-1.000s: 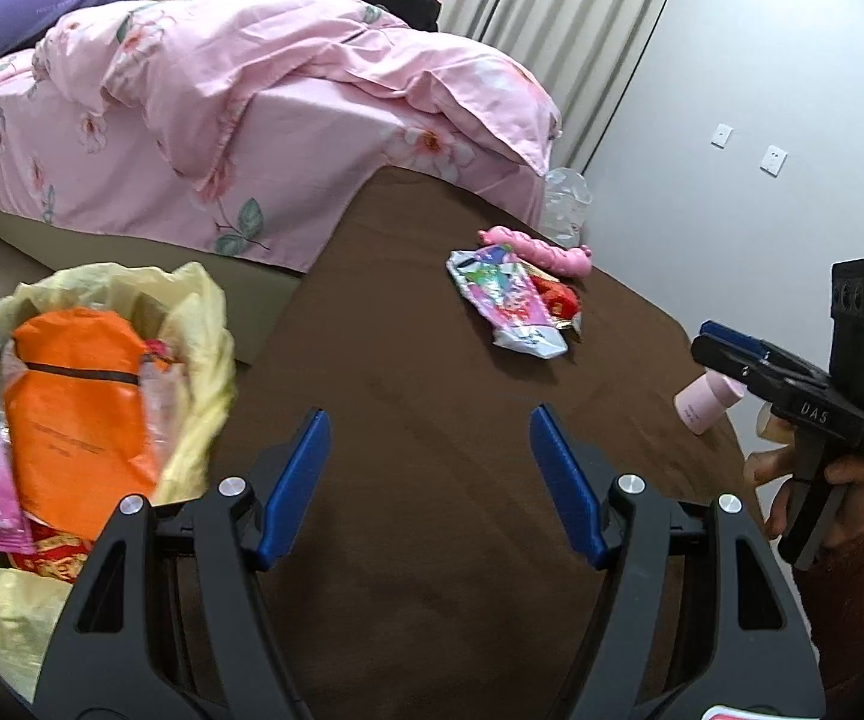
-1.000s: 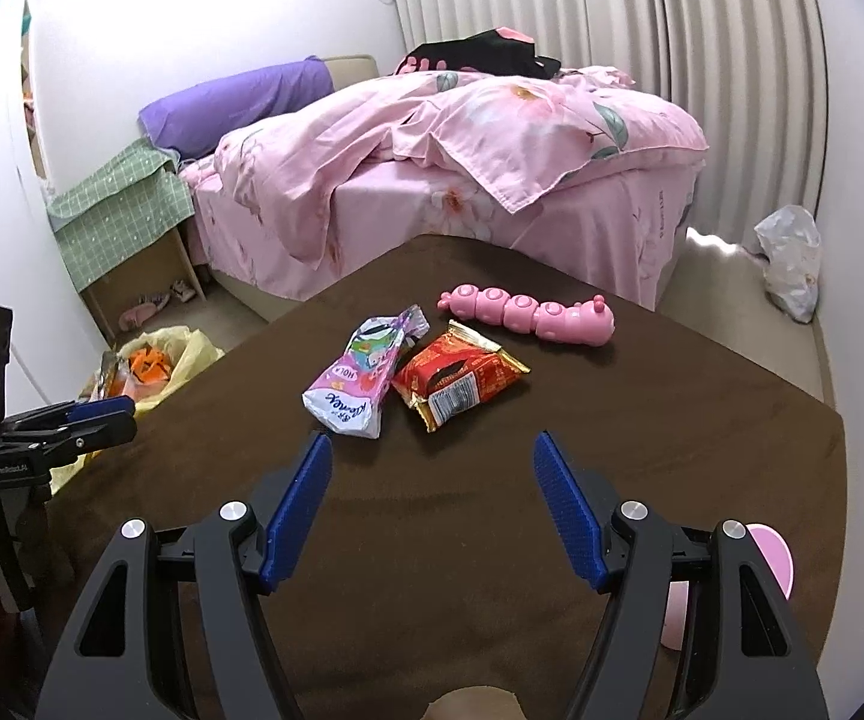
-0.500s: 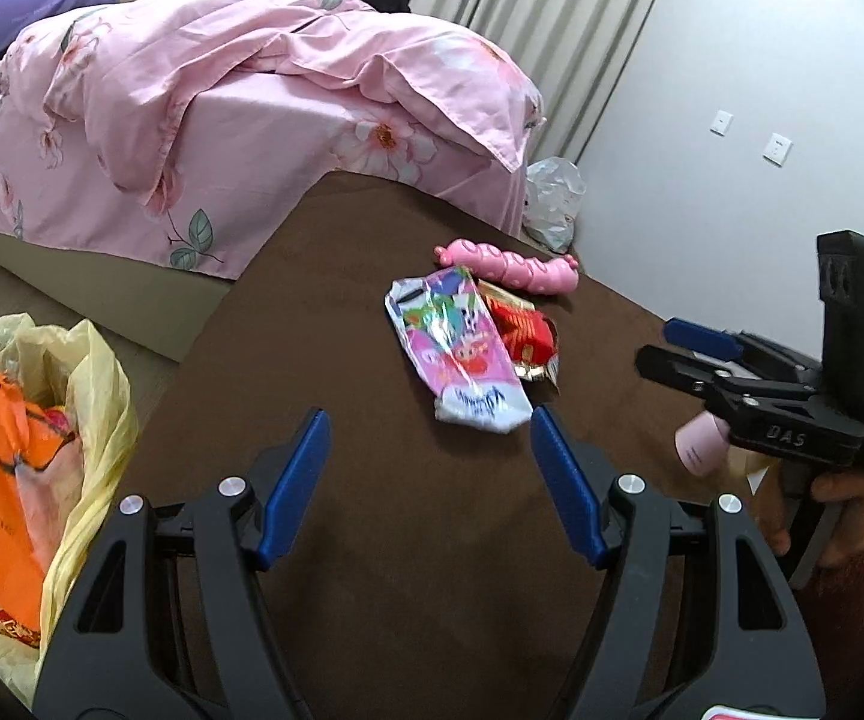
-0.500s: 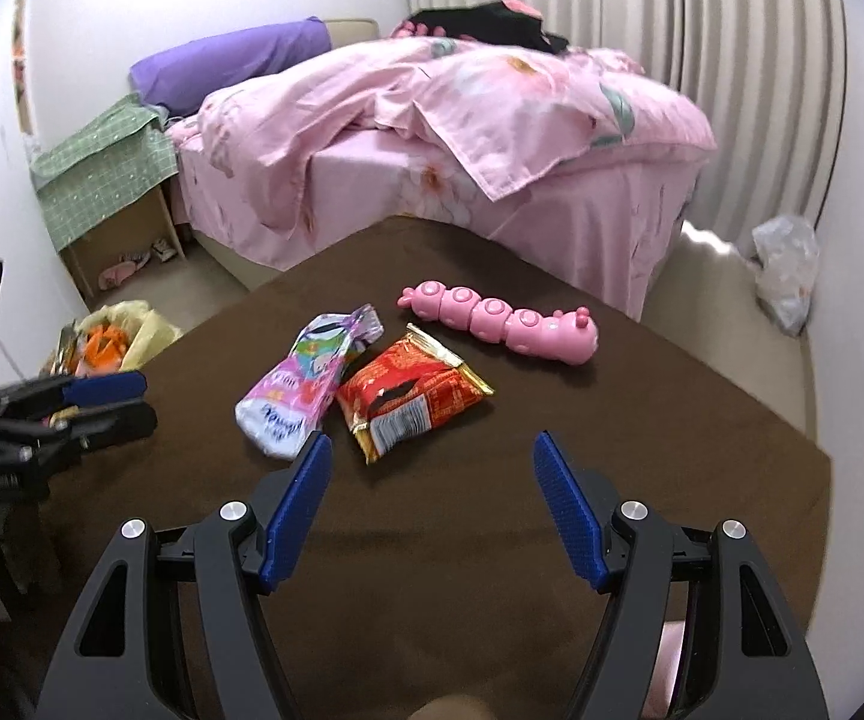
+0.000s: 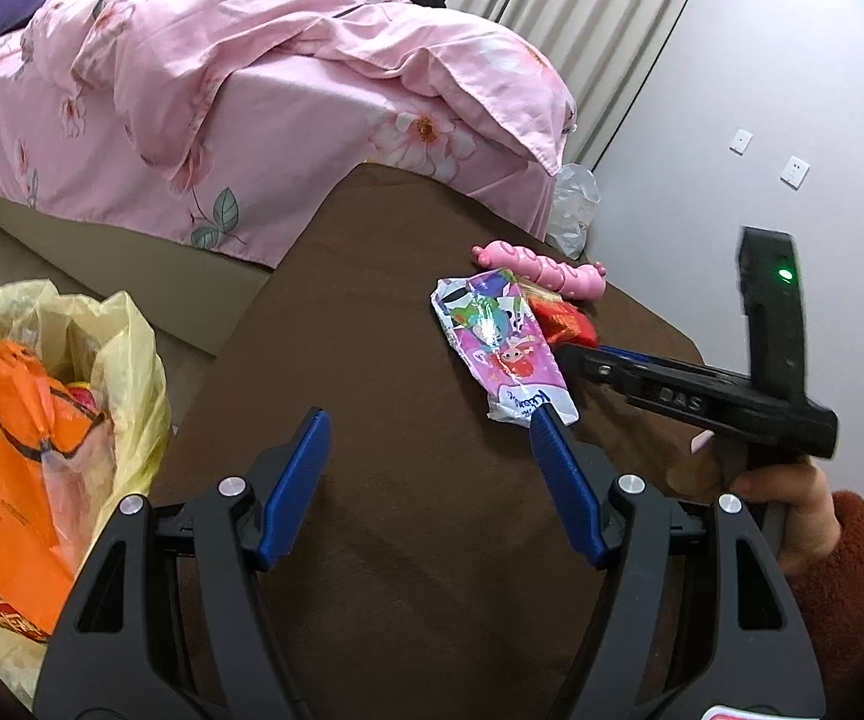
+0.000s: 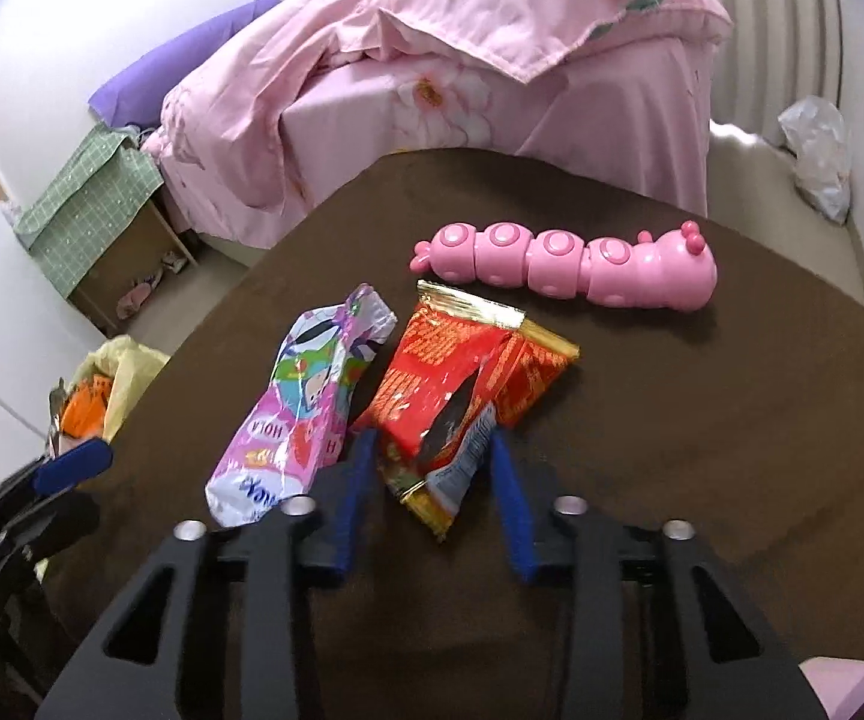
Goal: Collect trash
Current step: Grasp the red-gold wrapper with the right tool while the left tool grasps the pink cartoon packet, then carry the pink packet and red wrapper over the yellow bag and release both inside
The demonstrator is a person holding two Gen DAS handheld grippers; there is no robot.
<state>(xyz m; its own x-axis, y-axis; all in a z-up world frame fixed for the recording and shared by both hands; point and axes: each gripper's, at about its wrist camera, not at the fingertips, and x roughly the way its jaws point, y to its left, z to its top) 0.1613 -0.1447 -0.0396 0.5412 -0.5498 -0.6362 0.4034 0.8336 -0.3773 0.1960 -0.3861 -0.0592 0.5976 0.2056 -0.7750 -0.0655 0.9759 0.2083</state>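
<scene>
A red snack wrapper (image 6: 462, 384) and a pink-purple wrapper (image 6: 300, 408) lie side by side on the brown table (image 6: 702, 450). My right gripper (image 6: 432, 438) is low over the table with its jaws partly closed, one on each side of the red wrapper's near end; I cannot tell if they pinch it. In the left wrist view it (image 5: 588, 354) reaches in from the right beside the pink-purple wrapper (image 5: 504, 348) and red wrapper (image 5: 564, 324). My left gripper (image 5: 432, 420) is open and empty over the table's near part.
A pink caterpillar toy (image 6: 570, 264) lies behind the wrappers. A yellow trash bag (image 5: 42, 420) with orange packaging stands on the floor left of the table. A pink bed (image 5: 252, 90) is behind. A clear plastic bag (image 6: 816, 156) lies by the curtain.
My right gripper has moved forward and down to the red wrapper and its jaws have narrowed around it. My left gripper has swung right, toward the wrappers, still open.
</scene>
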